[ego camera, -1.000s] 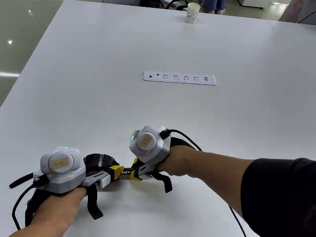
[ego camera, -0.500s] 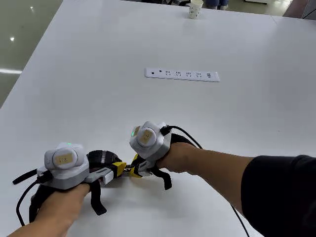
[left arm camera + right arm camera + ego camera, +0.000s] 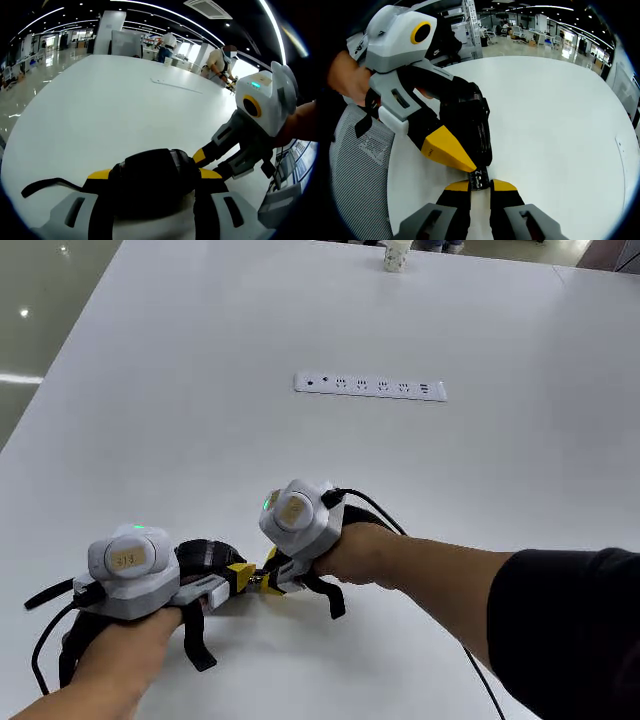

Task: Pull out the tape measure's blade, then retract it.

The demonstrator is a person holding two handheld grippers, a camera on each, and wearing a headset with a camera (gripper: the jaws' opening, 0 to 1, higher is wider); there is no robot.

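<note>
Lower left of the head view, above the white surface (image 3: 420, 470), the left claw (image 3: 232, 580) is clamped around the tape (image 3: 205, 558). The right claw (image 3: 480, 186) pinches its blade (image 3: 480, 177), barely drawn out.

At seven o'clock, a sticker (image 3: 125, 560) on the left gripper (image 3: 236, 578) bears digits too small to read. The blade (image 3: 479, 178) carries printed marks, equally blurred.

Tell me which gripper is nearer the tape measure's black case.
Left. The left gripper has its jaws around the case; the right gripper sits just off it, pinching the blade.
</note>
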